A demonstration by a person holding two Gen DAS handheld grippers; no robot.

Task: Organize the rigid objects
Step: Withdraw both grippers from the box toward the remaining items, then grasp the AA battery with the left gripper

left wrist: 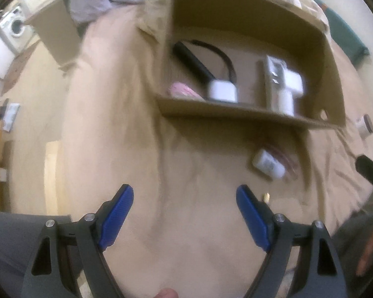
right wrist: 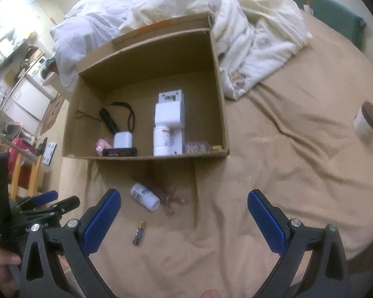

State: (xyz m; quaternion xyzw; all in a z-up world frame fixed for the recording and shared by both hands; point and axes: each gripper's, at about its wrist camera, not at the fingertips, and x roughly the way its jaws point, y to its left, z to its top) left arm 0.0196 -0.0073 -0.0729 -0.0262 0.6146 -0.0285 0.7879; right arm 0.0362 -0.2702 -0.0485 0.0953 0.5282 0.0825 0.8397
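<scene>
Sorting is looking partly finished. Sitting inside the open brown cardboard box [right wrist: 218, 79] are a black flashlight with a wrist strap [right wrist: 109, 121], a small white cube-shaped jar [right wrist: 123, 139], a tall white rectangular device [right wrist: 170, 114], a white pill bottle [right wrist: 161, 141], a flat black box with red print [right wrist: 120, 152] and a pink item I cannot identify.

Lying outside on the tan bedsheet [right wrist: 273, 173], just in front of the box, are a white labelled bottle on its side [right wrist: 144, 196], reddish clear tubes [right wrist: 169, 197] touching it, and a small battery [right wrist: 138, 233] nearer the camera. Well apart on the right, a white tub with a brown lid [right wrist: 366, 121] is waiting.

Both claws are hanging spread and empty: the left gripper [left wrist: 184, 213] and the right gripper [right wrist: 184, 218], neither pinching anything.

Rumpled cream bedding [right wrist: 248, 32] is piling up behind the box; white appliances are showing far left.
</scene>
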